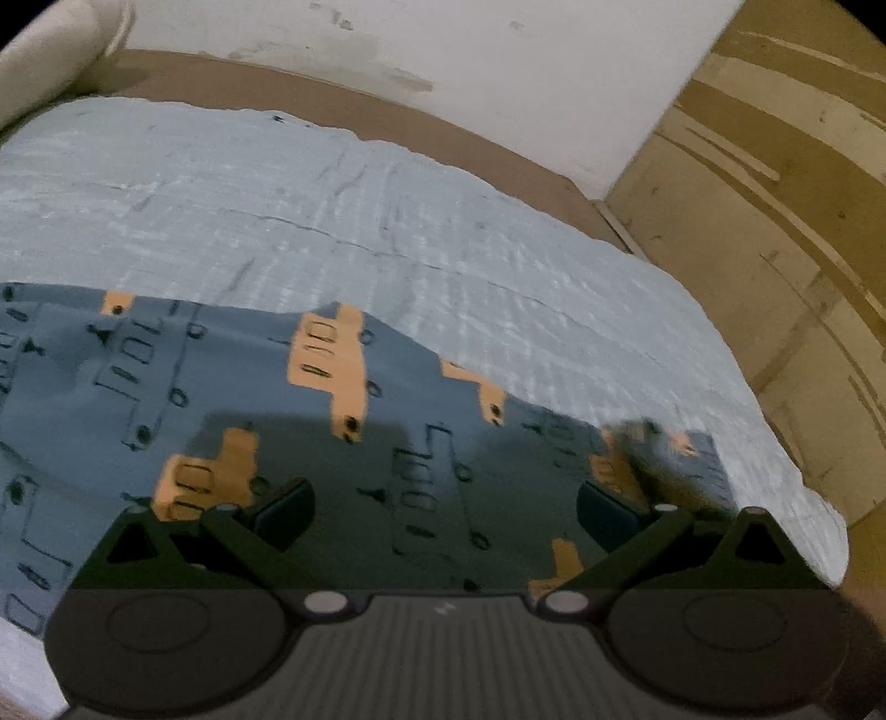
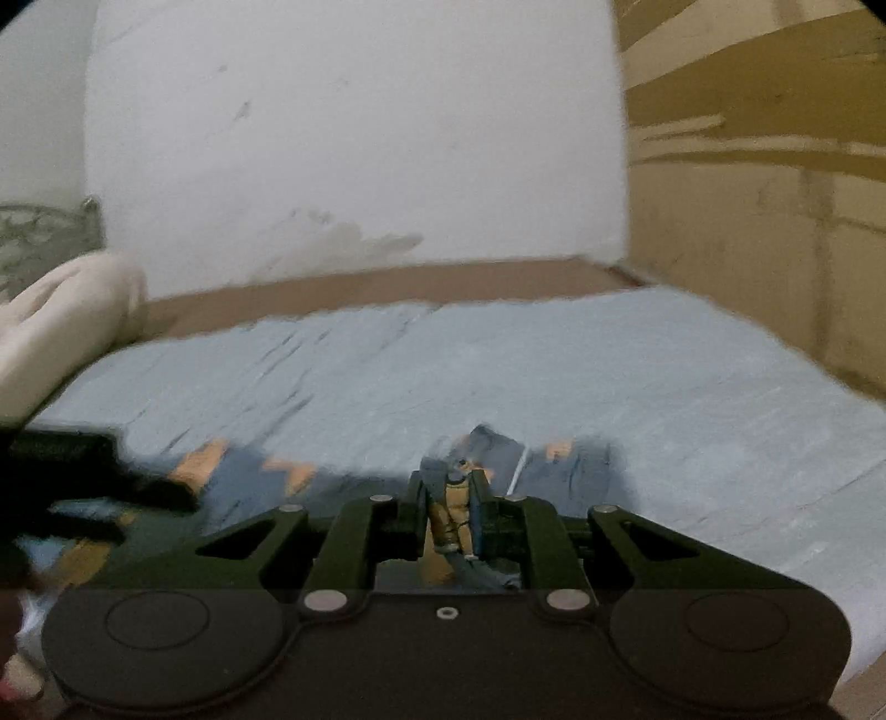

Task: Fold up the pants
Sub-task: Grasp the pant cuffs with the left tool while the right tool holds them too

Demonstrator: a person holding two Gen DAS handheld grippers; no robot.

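Folding has barely begun, judging by how the cloth lies. Printed pants (image 1: 266,399), blue-grey with orange bus shapes, lie spread on the light blue sheet (image 1: 387,221) of the bed, at its near side; far half of the sheet bare up to the white wall (image 1: 443,44). Cream pillow (image 2: 61,327) at far left.

Right gripper (image 2: 449,501): fingers clenched on a bunched fold of the pants fabric, cloth visibly pinched between the pads and trailing back toward the camera. Right-wrist view is motion-blurred, so which edge or hem is held I cannot tell.

Left gripper (image 1: 443,512): fingers released, spread wide, hovering over the pants with nothing between them. Contact with the cloth not evident.

Done: one grasp secured. Left, by my reading: carry that edge across to make the fold, second grasp by the left fingers, then smoothing. No clean fold line visible yet
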